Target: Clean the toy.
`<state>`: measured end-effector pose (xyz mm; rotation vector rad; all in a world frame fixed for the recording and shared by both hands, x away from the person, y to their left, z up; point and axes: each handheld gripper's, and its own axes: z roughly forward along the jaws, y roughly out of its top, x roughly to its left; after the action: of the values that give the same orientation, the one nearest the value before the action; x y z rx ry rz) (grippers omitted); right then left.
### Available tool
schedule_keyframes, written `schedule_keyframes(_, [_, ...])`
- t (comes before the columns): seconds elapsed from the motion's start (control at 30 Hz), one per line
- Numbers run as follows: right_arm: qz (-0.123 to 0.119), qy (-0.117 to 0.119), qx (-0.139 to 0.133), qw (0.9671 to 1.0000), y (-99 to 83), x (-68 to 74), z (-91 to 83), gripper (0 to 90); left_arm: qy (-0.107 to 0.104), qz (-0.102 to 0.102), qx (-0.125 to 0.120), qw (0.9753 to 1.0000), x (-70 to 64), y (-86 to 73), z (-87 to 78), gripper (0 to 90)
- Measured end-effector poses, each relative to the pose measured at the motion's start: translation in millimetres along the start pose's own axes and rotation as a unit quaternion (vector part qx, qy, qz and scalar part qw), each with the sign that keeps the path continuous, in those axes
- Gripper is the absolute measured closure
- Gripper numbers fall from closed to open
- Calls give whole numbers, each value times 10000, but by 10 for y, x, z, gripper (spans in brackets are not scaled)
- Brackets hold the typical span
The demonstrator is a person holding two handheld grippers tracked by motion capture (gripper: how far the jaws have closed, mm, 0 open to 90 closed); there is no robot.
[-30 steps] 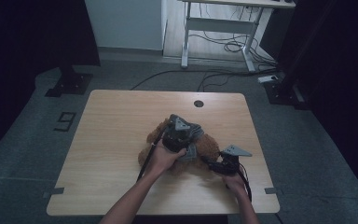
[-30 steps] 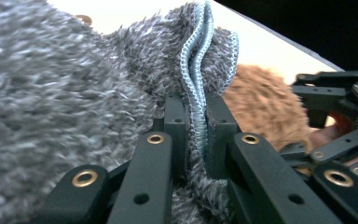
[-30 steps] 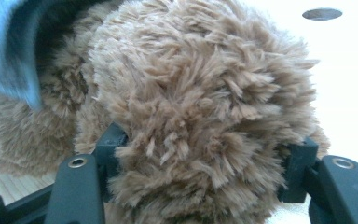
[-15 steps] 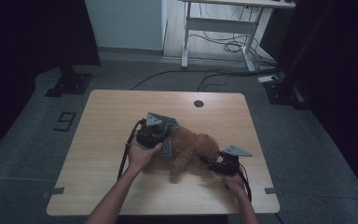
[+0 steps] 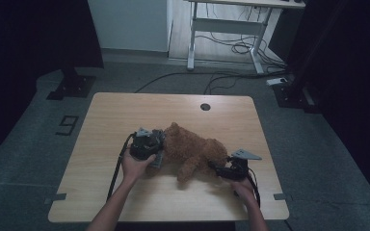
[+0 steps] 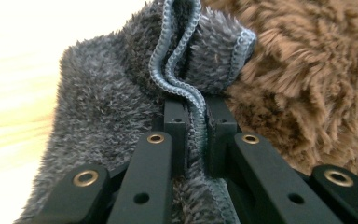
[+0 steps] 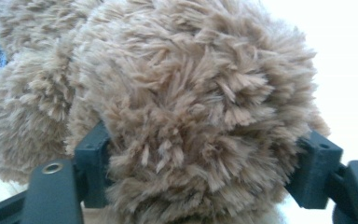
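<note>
Now left gripper [image 5: 158, 144] further left, grey cloth [image 6: 121, 93] pulled

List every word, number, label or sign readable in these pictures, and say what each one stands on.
"9": a dark numeral marked on the grey carpeted floor, left of the light wooden table, at.
Nothing else is readable: no tag or print shows on the brown plush teddy bear, the grey fleece cloth or the black gripper fingers.
</note>
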<state>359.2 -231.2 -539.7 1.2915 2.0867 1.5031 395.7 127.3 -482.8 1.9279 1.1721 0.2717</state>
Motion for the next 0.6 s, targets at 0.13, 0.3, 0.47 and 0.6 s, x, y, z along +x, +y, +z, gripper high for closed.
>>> schedule_keyframes(0.13, [188,38,138,9997,-5,-15,6,215,-172,-79,17,9998,6,-5,-11,812])
schedule_keyframes(0.3, [114,144,265,9995,2,-4,15,306,-278,-35,-53,9996,-42,-23,0,818])
schedule_keyframes(0.47, [-379,67,32,9993,61,102,49,380,-62,106,-90,9999,-14,51,2,825])
schedule_keyframes(0.6, [-676,-72,-192,9975,105,114,208,370,-49,-12,-156,9999,115,141,-13,824])
